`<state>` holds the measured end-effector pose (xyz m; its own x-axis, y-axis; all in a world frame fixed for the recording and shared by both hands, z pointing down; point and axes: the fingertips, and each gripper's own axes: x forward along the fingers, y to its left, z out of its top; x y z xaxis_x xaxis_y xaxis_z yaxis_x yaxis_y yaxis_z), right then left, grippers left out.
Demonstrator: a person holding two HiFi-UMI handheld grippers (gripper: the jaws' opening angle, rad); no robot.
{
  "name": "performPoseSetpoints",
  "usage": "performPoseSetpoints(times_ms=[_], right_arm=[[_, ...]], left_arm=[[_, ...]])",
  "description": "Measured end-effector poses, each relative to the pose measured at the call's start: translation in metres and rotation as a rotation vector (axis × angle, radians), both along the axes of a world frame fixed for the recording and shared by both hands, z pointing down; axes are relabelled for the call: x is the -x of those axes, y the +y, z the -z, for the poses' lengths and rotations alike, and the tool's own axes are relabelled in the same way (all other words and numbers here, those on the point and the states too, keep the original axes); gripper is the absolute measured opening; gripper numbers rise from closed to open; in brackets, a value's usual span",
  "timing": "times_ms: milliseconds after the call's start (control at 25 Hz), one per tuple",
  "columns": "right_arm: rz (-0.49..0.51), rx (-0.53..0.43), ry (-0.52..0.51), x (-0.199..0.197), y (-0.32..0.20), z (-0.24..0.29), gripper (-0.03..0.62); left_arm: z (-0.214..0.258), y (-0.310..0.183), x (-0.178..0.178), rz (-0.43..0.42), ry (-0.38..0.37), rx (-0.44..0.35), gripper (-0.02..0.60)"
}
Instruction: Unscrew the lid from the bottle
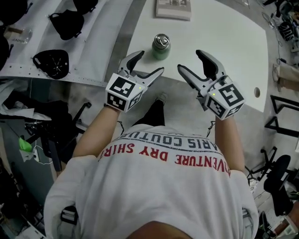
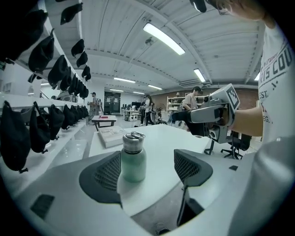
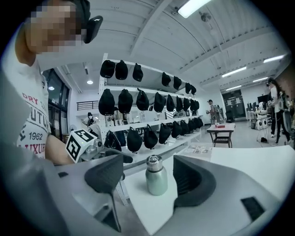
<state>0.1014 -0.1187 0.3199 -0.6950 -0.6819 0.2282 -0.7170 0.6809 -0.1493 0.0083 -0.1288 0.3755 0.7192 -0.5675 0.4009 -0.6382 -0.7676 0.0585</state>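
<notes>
A pale green bottle (image 1: 161, 47) stands upright on the white desk (image 1: 224, 42), close to its near edge. Its silver lid (image 1: 161, 41) is on and topped by a small loop handle. The left hand-held gripper (image 1: 150, 62) and the right hand-held gripper (image 1: 189, 60) hang just short of the bottle, one to each side. Both have their jaws spread wide, grip nothing and stay clear of the bottle.

Only the head view takes in both tools at once. It also shows the person's white printed shirt (image 1: 159, 186) nearer the camera than the bottle, and a flat book (image 1: 173, 8) beyond the bottle at the desk's far edge.

The left gripper view looks past its ribbed dark pads. The bottle stands ahead of the gap, nearer the left pad, and the other gripper is off to the bottle's right. Far behind the bottle are a long hall with strip lights (image 2: 163, 39) and people.

The right gripper view frames the bottle ahead of its gap, with rows of black caps (image 3: 125, 101) on wall shelves behind it. The head view shows only a few caps, lying on a white surface to the bottle's left. The side-on views bring out the bottle's rounded shoulders and matte body, and the brushed metal lid, narrower than the body.
</notes>
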Motion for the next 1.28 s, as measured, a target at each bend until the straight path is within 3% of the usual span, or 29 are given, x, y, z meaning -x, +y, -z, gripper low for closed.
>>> performPoseSetpoints(times_ms=[480, 960, 1280], right_arm=[[0.052, 0.033, 0.070, 0.027, -0.052, -0.050, 0.321], [0.097, -0.030, 0.113, 0.055, -0.076, -0.066, 0.321], [0.127, -0.059, 0.133, 0.068, -0.086, -0.063, 0.319]], left_arm=[[-0.059, -0.049, -0.010, -0.025, -0.015, 0.059, 0.356], [-0.076, -0.066, -0.022, -0.083, 0.031, 0.047, 0.357], [-0.077, -0.067, -0.030, -0.135, 0.024, 0.024, 0.357]])
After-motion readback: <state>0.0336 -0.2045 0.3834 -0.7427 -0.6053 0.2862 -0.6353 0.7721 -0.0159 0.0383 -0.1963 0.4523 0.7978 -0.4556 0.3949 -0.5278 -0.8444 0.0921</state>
